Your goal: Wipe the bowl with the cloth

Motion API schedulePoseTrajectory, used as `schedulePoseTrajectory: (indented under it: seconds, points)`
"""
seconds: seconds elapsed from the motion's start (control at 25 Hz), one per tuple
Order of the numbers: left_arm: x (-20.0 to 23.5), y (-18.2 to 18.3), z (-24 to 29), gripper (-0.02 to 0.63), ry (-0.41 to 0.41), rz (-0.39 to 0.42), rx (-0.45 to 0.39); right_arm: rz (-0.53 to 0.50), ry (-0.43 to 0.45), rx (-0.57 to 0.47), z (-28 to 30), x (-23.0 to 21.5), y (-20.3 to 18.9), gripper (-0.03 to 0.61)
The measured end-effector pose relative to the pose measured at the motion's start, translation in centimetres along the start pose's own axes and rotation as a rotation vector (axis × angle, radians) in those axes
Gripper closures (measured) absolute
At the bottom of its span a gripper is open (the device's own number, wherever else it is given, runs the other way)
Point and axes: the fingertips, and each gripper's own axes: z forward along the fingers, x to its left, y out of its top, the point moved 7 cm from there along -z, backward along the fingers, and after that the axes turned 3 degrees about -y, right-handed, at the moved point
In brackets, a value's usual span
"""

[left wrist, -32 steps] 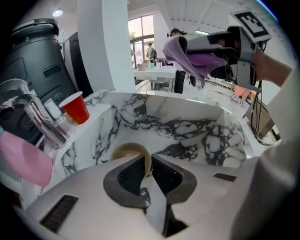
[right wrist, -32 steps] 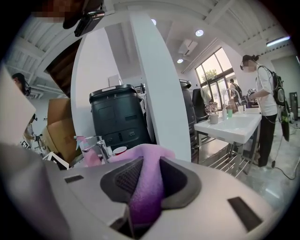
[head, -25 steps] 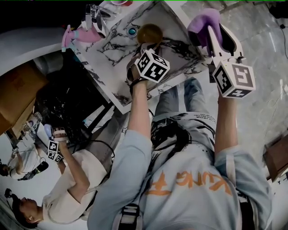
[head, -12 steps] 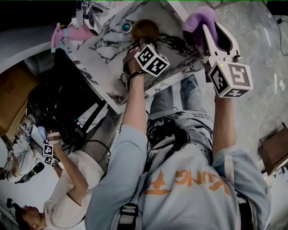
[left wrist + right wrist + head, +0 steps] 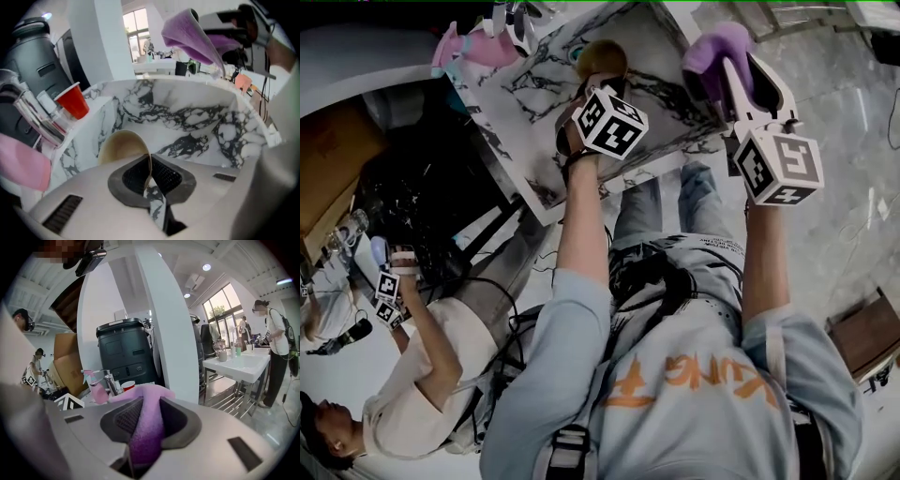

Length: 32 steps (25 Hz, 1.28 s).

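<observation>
A tan bowl point(image 5: 121, 146) stands tilted on the marble table point(image 5: 197, 126), its thin rim pinched between the jaws of my left gripper point(image 5: 148, 174), which is shut on it. In the head view the bowl point(image 5: 600, 58) shows just beyond the left gripper point(image 5: 596, 82). My right gripper point(image 5: 145, 425) is shut on a purple cloth point(image 5: 146, 427) that bulges out between its jaws. The cloth point(image 5: 717, 49) is held in the air over the table's right corner by the right gripper point(image 5: 739, 67), apart from the bowl. The cloth point(image 5: 190, 35) also hangs at the top of the left gripper view.
A red cup point(image 5: 73, 100), a faucet point(image 5: 28, 117) and a pink spray bottle point(image 5: 473, 45) stand at the table's far side. A dark bin point(image 5: 124, 350) and cardboard boxes point(image 5: 65, 357) lie behind. Another person point(image 5: 422, 375) with grippers stands at the left, and a wooden crate point(image 5: 867, 333) at the right.
The view has shifted a little. My left gripper still pinches the bowl near the same spot on the table. The right gripper with the cloth has stayed raised.
</observation>
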Motion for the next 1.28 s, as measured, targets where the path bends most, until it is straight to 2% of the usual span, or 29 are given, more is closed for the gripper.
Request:
schedulePoseTrajectory:
  seconds: [0.24,0.44,0.52,0.76,0.96,1.12,1.28]
  points:
    - [0.3,1.8,-6.5,0.581,0.005,-0.294,-0.234,-0.028,0.054,-0.041,-1.4,0.4,2.8,0.456]
    - [-0.1,2.4,-11.1,0.581,0.018,-0.491,-0.440,-0.057,0.112,-0.090,-2.3,0.7,4.8,0.456]
    - [-0.5,2.6,-12.8,0.581,0.026,-0.540,-0.509,-0.062,0.139,-0.107,-3.0,0.9,5.4,0.456]
    - [-2.8,3.8,-16.9,0.581,0.009,-0.596,-0.710,-0.072,0.259,-0.179,-3.5,1.8,8.0,0.456]
    - [-5.1,3.7,-19.8,0.581,-0.049,-0.593,-0.848,-0.154,0.474,-0.209,-5.3,5.0,9.5,0.456]
    - [-6.1,4.0,-21.6,0.581,-0.073,-0.551,-0.915,-0.208,0.622,-0.228,-5.9,7.5,10.4,0.456]
    - [-6.8,4.1,-23.2,0.581,-0.090,-0.511,-0.941,-0.238,0.719,-0.221,-5.8,10.2,10.2,0.456]
